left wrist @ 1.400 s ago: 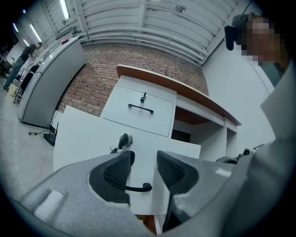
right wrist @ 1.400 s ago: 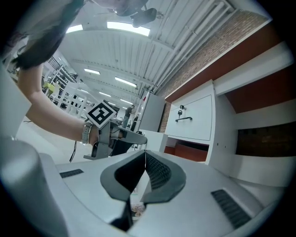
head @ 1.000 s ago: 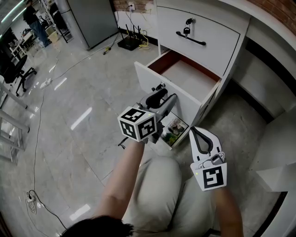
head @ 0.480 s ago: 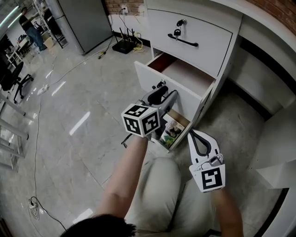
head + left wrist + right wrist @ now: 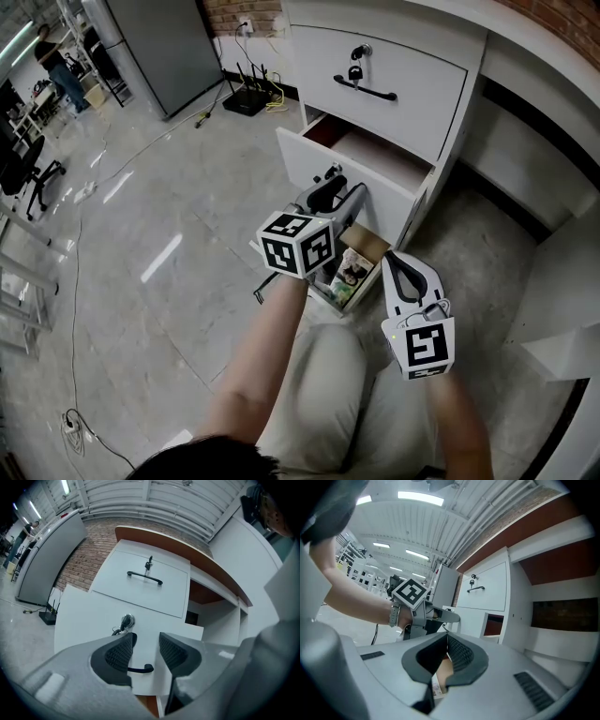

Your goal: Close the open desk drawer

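The white middle drawer of the desk stands partly pulled out, its reddish inside showing. My left gripper is level against the drawer's front, jaws apart, nothing pinched. The black handle shows low between the jaws, and a key in the lock sits just above the left one. Higher up, the top drawer is closed. My right gripper hangs shut and empty near the bottom drawer, which is also open and holds printed boxes. Its closed jaws point toward the desk.
The person's knee is right below both grippers. A router with cables lies on the floor behind the desk's corner, beside a grey cabinet. An office chair stands far left. The desk's kneehole opens at the right.
The middle drawer has slid farther into the desk, with my left gripper moving along against its front. My right gripper has shifted slightly and rolled a little.
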{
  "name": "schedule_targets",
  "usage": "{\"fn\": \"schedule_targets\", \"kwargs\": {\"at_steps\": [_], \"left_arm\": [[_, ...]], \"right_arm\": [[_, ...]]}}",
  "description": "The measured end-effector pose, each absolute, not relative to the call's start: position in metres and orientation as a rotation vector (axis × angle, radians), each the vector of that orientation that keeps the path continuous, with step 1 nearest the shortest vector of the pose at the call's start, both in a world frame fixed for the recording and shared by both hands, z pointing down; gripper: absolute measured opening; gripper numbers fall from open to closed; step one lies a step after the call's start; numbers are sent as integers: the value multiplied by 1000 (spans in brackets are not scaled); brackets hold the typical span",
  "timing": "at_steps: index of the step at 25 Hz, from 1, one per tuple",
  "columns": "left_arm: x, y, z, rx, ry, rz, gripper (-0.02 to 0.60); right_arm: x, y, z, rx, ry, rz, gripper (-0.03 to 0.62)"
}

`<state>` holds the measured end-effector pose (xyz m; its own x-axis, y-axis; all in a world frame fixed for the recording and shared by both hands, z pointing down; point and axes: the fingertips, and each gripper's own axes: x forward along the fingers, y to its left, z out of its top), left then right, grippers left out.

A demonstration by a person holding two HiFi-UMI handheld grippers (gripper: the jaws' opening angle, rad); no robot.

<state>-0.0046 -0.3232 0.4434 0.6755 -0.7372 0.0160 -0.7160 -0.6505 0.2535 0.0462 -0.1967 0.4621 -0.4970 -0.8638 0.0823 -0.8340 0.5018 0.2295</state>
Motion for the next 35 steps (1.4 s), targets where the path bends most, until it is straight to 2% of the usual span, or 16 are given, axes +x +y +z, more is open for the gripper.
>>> {"fn": "schedule_targets", "kwargs": {"at_steps": [12,35], "left_arm": [[13,-349,443,2640,-1154,-106,166],[38,-390,441,2605,-1130,-124,170]], "right_arm": [[62,-262,456,1645,-2398,-54,11],[90,-286,465,1727,-2261,112,11]]}}
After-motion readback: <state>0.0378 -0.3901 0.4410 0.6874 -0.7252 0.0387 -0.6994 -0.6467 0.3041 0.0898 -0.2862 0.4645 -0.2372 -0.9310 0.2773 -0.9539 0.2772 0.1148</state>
